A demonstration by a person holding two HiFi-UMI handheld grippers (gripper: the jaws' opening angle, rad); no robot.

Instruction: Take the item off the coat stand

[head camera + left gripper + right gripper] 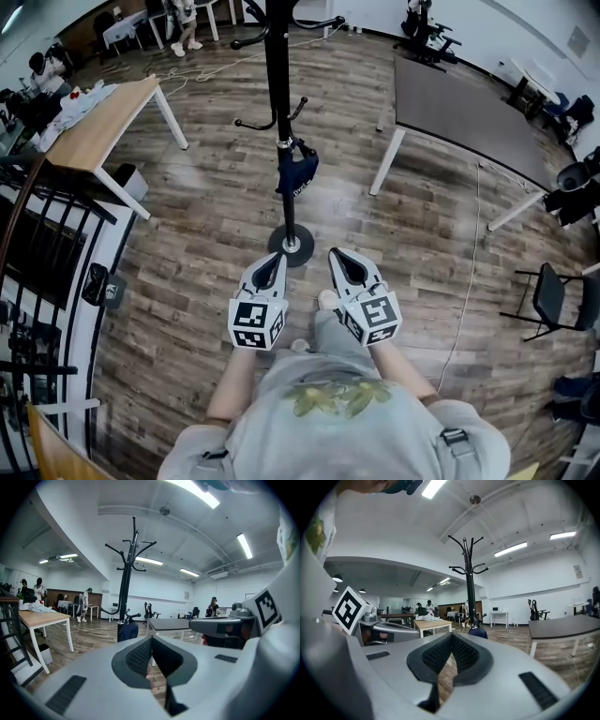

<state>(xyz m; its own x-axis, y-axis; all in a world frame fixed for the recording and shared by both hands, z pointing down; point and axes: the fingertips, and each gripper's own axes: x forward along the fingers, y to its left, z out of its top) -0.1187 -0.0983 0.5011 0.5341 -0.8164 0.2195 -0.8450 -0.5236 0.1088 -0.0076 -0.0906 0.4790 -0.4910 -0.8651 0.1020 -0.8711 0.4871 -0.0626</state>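
One coat stand point(277, 94) dead ahead, one dark blue bag point(298, 173) hanging low on it; two grippers near its base, left gripper point(271, 260) and right gripper point(340, 256), both pressed together, pinching nothing. Two tables flank it: wooden table point(103, 122), grey table point(469, 117).

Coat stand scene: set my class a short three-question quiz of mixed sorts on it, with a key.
1. True or false: the dark blue fabric item hangs on the tall black metal coat stand.
2. The left gripper is: A open; B shut and empty; C shut on the item.
3. Fill in: in the head view, right of the stand is a ___-topped table.
Key: 1 true; 2 B; 3 dark grey.
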